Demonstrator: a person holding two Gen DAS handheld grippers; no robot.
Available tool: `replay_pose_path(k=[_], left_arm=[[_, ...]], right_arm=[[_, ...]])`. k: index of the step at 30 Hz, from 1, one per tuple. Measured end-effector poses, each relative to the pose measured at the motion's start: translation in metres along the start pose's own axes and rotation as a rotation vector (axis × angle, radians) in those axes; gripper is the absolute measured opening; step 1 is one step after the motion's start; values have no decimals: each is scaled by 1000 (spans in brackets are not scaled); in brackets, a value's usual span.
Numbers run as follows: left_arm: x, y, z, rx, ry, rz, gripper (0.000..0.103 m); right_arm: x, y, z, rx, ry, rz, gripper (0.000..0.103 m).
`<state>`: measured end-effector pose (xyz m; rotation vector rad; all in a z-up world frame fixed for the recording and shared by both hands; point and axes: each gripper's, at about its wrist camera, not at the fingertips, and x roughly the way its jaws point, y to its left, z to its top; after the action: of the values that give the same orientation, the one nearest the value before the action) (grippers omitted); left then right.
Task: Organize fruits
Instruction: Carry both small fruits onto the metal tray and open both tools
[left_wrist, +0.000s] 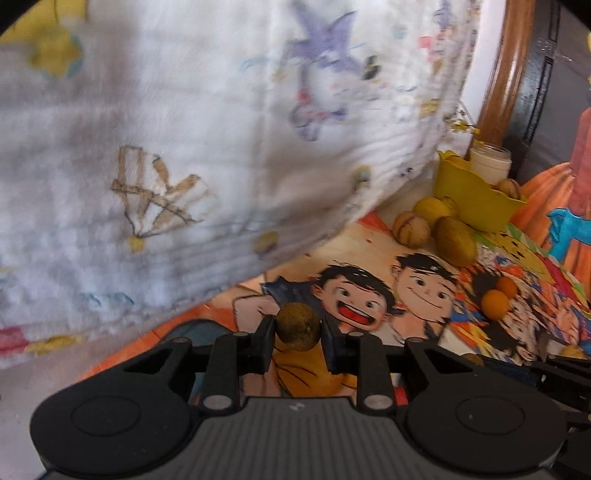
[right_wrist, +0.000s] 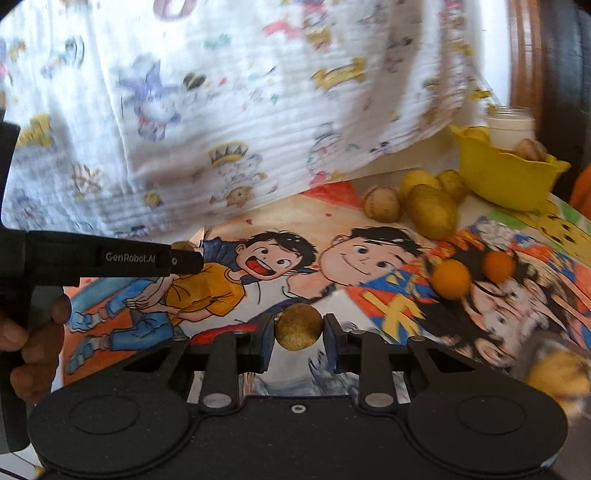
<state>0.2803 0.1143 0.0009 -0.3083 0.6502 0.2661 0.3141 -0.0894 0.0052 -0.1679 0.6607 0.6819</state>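
My left gripper (left_wrist: 298, 328) is shut on a small round brown fruit (left_wrist: 298, 325) above the cartoon-printed table cover. My right gripper (right_wrist: 298, 326) is shut on a similar brown fruit (right_wrist: 298, 326). The left gripper also shows in the right wrist view (right_wrist: 186, 256), at the left, with its fruit (right_wrist: 183, 246) partly hidden. A yellow bowl (left_wrist: 476, 192) (right_wrist: 506, 177) stands at the far right with a fruit inside. Yellow and tan fruits (left_wrist: 452, 240) (right_wrist: 430, 216) lie in front of the bowl. Two orange fruits (left_wrist: 495, 303) (right_wrist: 451, 278) lie to the right.
A white printed cloth (left_wrist: 184, 129) (right_wrist: 240, 110) hangs over the far left of the table. A white jar (left_wrist: 489, 158) (right_wrist: 511, 127) stands behind the bowl. A wooden frame (left_wrist: 511, 70) rises at the far right. A blurred yellow fruit (right_wrist: 557, 376) lies near right.
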Motion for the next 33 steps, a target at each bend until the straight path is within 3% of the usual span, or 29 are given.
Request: replay_pose_path(k=[8, 18, 25, 33], left_arm=[[-37, -38, -6, 54, -26, -65, 29], [-67, -114, -30, 143, -13, -169, 29], [-67, -164, -51, 203, 18, -234, 29], [-58, -211, -71, 277, 21, -326, 29]], right_arm=[[-66, -22, -19, 56, -65, -81, 30], [-141, -76, -59, 106, -113, -208, 30], [-167, -119, -97, 170, -102, -305, 30], [-164, -153, -119, 179, -86, -398, 30]])
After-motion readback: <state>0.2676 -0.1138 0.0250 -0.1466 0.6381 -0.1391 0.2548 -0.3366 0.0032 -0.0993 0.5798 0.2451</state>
